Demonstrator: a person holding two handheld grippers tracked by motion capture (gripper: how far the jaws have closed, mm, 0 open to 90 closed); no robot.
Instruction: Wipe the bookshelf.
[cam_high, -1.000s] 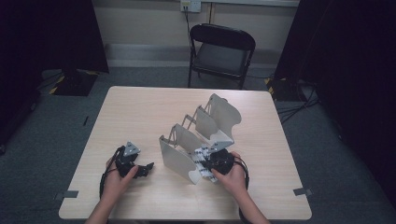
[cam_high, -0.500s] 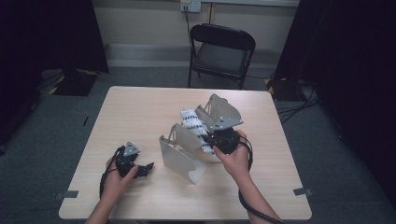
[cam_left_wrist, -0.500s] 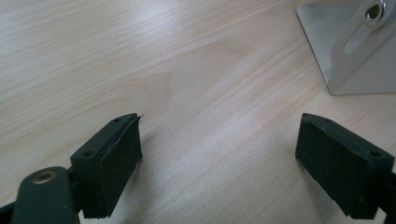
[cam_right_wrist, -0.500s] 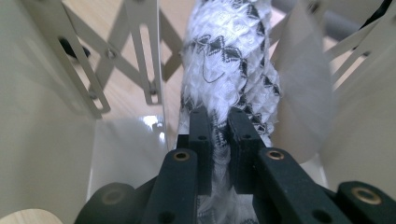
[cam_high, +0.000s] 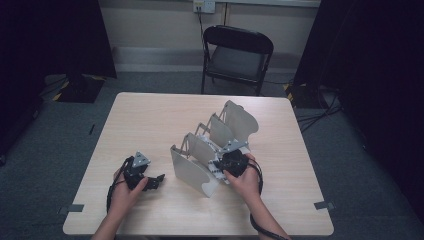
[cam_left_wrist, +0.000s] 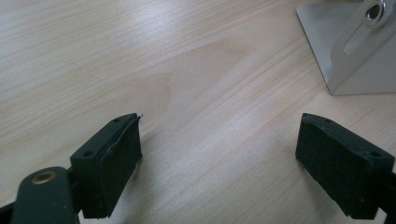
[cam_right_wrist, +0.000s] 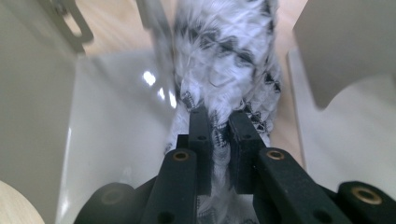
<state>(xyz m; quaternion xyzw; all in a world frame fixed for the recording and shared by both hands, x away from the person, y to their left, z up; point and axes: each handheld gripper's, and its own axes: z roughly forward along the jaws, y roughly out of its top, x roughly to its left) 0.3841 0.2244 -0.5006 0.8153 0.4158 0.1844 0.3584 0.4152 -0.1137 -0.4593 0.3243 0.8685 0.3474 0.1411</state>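
A grey metal rack (cam_high: 192, 172) of several upright plates stands mid-table, running from near centre to far right. My right gripper (cam_high: 220, 167) is at the rack's near right end, shut on a fuzzy white cloth with a black pattern (cam_high: 215, 171). In the right gripper view the cloth (cam_right_wrist: 224, 51) hangs ahead of my right gripper (cam_right_wrist: 219, 126), down in the slot between two plates (cam_right_wrist: 42, 116). My left gripper (cam_high: 158, 179) rests on the table left of the rack. In its own view the left gripper (cam_left_wrist: 219, 158) stands open over bare wood, with a rack plate (cam_left_wrist: 355, 56) ahead.
The light wood table (cam_high: 150, 120) has bare room on its left and far sides. A black folding chair (cam_high: 235, 55) stands beyond the far edge. Cables trail from both grippers toward the near edge.
The right hand rose toward the far plates with the cloth half a second ago, then came back down to the rack's near end. The left gripper stayed put.
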